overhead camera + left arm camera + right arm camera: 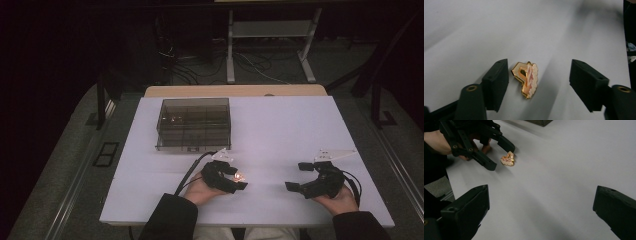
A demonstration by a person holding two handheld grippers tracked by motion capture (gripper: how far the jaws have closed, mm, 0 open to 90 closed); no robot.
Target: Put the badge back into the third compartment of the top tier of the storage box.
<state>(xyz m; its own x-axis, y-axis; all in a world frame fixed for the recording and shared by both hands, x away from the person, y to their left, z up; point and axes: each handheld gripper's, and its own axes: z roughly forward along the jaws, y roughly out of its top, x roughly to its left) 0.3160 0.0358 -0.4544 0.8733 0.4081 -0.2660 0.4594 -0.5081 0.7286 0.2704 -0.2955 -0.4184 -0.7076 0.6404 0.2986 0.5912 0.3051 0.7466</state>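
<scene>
Left hand-held gripper | jaws wide; astride gold pin, not touching | right hand-held gripper wide, empty

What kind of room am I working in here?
Probably a lab or recording workspace: a white table with a smoky compartment box, loose cables on the floor behind, and a desk frame.

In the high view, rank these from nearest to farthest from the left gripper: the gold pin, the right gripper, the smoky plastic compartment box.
1. Gold pin: on the white table between the open fingers of the left gripper.
2. Right gripper: off to the right, at the same near edge of the table.
3. Smoky plastic compartment box: farther up the table, at its back left.
</scene>
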